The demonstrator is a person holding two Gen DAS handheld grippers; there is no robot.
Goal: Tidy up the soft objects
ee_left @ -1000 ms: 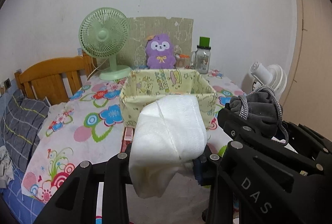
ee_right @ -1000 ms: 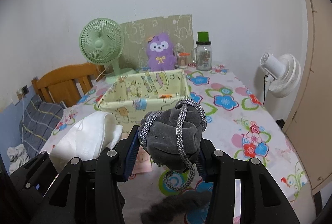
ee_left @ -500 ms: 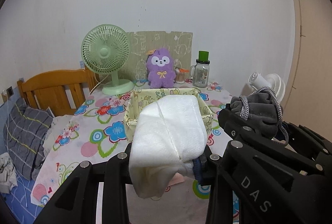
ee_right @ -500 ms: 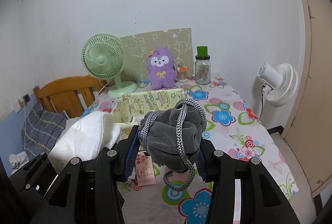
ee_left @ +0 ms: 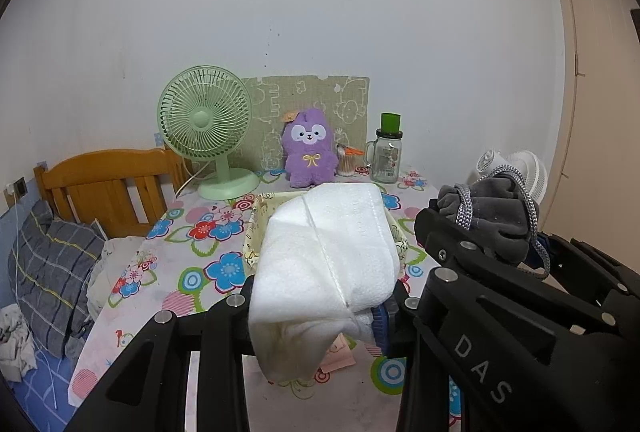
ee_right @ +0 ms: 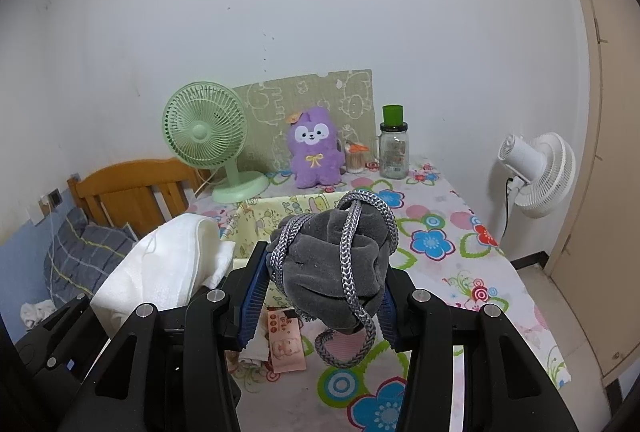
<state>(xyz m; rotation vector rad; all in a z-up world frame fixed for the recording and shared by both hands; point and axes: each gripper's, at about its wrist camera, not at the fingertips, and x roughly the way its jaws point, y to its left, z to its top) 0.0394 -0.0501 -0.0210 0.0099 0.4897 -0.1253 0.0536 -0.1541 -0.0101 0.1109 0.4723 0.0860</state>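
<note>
**Holding both soft items above the table**

Under you lies the flower-print tablecloth table (ee_right: 460, 232), bearing the yellow cartoon-print fabric bin (ee_right: 296, 209). Your left gripper (ee_left: 320, 306) clamps the folded white towel (ee_left: 328, 252) before the bin. Your right gripper (ee_right: 320, 296) clamps the grey velvet drawstring pouch (ee_right: 332, 256), cord dangling.

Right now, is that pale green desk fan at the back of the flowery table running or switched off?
Off, it seems: the pale green desk fan shows each blade sharply through its grille, with no spin blur.
</note>
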